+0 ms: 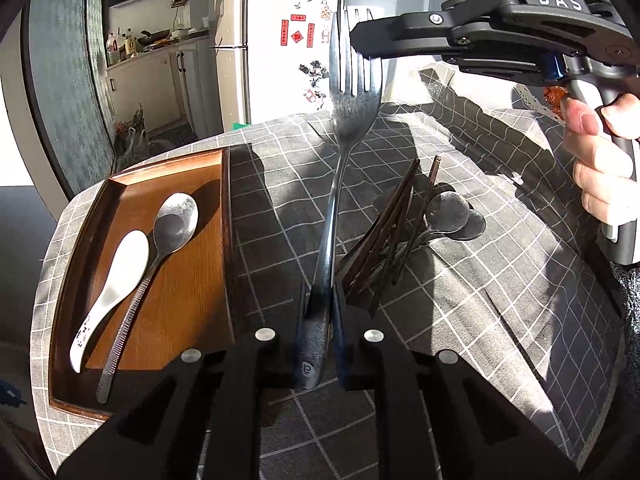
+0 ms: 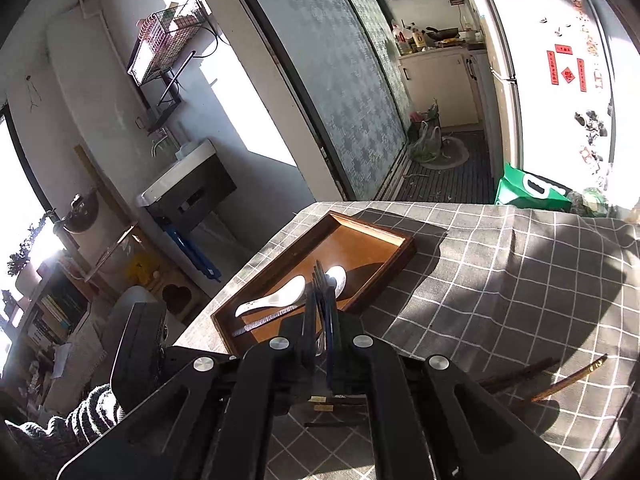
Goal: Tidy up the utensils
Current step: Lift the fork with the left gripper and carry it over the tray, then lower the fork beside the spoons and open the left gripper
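Note:
My left gripper is shut on the handle of a steel fork, which points up and away above the table. My right gripper is also shut on the fork, at the tines; in the right wrist view the fork shows edge-on between its fingers. A wooden tray at the left holds a white ceramic spoon and a steel spoon. The tray and the white spoon also show in the right wrist view. Dark chopsticks and more steel spoons lie in a pile right of centre.
A grey checked cloth covers the table. Chopsticks lie on the cloth at the right of the right wrist view. A white fridge and a kitchen counter stand beyond the far edge. A sink cabinet stands at the left, off the table.

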Action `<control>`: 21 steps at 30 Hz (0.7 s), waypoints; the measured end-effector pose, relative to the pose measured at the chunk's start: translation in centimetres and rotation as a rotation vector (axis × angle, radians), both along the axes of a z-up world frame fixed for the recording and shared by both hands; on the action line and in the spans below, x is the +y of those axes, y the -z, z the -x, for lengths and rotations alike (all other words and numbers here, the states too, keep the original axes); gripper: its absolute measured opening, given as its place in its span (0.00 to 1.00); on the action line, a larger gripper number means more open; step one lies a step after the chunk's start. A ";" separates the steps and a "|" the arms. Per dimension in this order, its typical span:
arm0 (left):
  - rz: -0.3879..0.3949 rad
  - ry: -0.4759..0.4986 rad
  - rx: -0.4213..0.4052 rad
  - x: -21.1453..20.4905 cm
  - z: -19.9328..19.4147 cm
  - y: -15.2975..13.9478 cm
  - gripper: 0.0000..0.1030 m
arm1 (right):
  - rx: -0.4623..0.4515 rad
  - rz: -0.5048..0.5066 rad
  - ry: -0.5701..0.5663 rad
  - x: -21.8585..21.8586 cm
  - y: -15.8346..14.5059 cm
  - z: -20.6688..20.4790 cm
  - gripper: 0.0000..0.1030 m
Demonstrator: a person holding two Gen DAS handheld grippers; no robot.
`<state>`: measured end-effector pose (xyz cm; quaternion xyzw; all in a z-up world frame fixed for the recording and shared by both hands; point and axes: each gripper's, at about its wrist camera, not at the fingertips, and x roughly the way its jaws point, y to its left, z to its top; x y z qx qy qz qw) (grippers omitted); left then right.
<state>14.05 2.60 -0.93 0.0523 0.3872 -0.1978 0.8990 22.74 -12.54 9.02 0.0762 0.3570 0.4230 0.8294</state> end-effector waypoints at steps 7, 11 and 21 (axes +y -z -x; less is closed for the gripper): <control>-0.058 -0.070 -0.073 2.8 0.5 -3.8 0.14 | -0.012 -0.059 -0.013 1.7 -1.8 -0.9 0.03; -0.089 -0.129 -0.057 5.4 0.2 -3.2 0.15 | 0.028 -0.069 -0.039 4.5 0.1 -2.3 0.03; -0.139 -0.235 0.027 9.2 -1.8 1.2 0.16 | 0.166 -0.055 -0.021 8.9 6.8 -6.0 0.04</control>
